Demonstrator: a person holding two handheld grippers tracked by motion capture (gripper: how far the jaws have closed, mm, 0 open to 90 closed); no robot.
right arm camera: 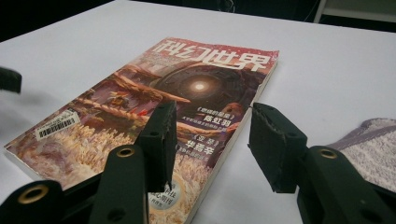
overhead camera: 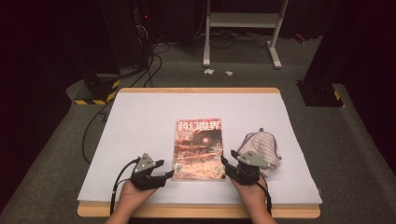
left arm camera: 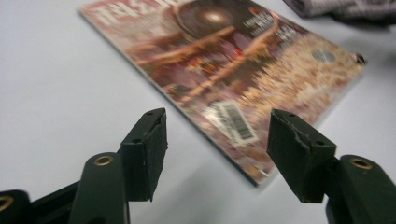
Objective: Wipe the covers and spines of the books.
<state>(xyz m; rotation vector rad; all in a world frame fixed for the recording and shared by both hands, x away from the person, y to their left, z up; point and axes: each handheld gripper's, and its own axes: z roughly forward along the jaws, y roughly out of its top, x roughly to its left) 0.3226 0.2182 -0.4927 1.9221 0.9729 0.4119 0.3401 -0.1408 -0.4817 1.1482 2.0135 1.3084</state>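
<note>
**One camera overhead, two riding low at the near edge**

The high view looks forward and down from the person's side, taking in the whole table and the floor beyond. Each gripper view sits close above the tabletop, looking along its own jaws. Both share the magazine, seen from opposite near corners; the left gripper view is somewhat blurred, probably tilted.

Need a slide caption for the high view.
Two open hand-held grippers, left and right, flank a red-covered magazine on a white table.
</note>
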